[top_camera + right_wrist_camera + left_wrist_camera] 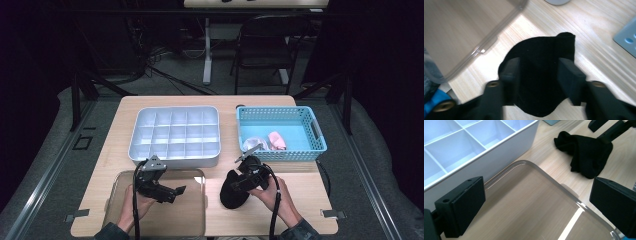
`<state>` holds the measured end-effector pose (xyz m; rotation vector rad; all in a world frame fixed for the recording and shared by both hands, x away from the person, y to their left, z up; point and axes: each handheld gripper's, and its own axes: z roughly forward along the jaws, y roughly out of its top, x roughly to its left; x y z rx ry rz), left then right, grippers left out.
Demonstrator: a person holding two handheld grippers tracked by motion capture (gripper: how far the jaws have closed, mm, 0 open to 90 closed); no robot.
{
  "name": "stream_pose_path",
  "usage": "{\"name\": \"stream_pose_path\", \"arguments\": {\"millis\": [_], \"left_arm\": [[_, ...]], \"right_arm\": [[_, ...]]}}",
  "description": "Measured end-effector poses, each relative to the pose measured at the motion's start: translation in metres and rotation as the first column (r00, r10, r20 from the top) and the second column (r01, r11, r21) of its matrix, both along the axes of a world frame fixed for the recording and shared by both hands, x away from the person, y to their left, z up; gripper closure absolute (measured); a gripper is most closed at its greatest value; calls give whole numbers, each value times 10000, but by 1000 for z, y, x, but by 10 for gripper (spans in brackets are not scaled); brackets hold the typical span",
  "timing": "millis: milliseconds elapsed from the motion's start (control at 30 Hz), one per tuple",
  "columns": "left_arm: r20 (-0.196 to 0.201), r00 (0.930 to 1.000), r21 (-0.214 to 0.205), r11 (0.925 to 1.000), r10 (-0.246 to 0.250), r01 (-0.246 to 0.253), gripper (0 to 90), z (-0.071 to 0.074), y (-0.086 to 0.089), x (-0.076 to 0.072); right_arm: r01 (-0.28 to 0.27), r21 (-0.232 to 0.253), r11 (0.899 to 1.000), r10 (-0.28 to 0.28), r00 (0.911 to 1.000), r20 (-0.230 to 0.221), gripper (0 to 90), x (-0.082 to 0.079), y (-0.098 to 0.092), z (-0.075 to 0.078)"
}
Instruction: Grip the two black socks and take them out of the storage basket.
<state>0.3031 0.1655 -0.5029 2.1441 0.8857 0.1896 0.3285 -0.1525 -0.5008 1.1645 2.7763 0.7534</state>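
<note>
From the high view, nearest us our left gripper (176, 192) hovers spread and empty over the clear lid (195, 176).

The left gripper view shows the limp black sock (586, 152) bunched on pale wood beside the white divided tray (506, 147).

In the right gripper view, our right gripper (539, 75) straddles the sock; whether it pinches, we cannot tell. Next, we judge, lift it.

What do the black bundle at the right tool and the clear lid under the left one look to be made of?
The black bundle looks like soft knit fabric, matte: it folds and slumps, with no shine. It could be a sock or a small cloth. The clear lid looks like rigid transparent plastic, glossy: the table's wood grain shows through it, and its rounded rim catches a bright highlight.
</note>
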Motion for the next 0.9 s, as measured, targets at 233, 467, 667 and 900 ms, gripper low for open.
{"name": "stream_pose_path", "arguments": {"millis": [233,467,667,900], "left_arm": [[-92,9995,-291,9991,-299,296,1,-1,-11,-1],[-430,9971,-238,9978,-626,616,2,-6,-26,-7],[-720,9938,98,9963,-842,851,4,-12,-45,-12],[-800,9942,554,9955,-717,762,85,-18,-63,-15]], "right_arm": [[-124,-273,9996,102,9967,-807,675,9,7,-27],[179,3,9998,-178,9975,-682,578,7,6,-22],[1407,751,9872,-1389,9899,-293,535,9,-29,-9],[2003,409,9789,-1972,9779,-701,504,12,-40,-22]]}}
